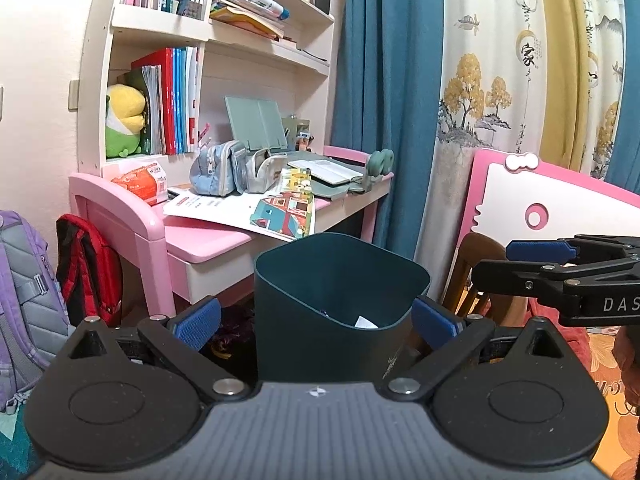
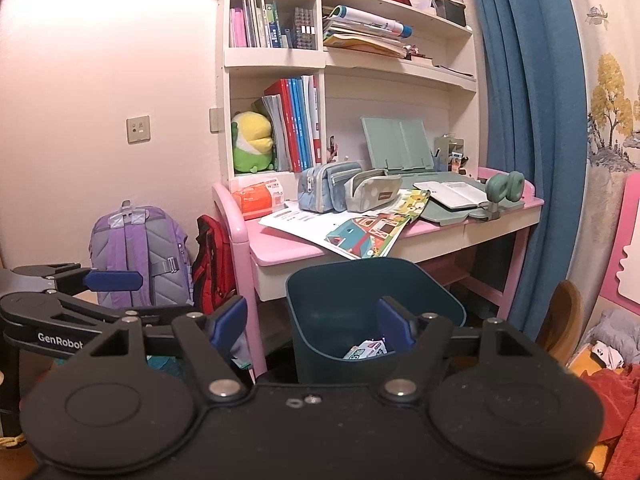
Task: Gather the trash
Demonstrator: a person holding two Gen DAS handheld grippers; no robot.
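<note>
While both grippers, left gripper (image 1: 316,322) and right gripper (image 2: 312,326), gape empty, dark green bin (image 1: 340,304) fronts pink desk (image 1: 208,240); right wrist view alone shows printed wrapper (image 2: 366,350) inside.

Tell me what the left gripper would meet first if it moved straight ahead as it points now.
Most likely the dark green bin: it stands directly between the open fingers of the left gripper, in front of the pink desk. Exact depth is unclear.
</note>
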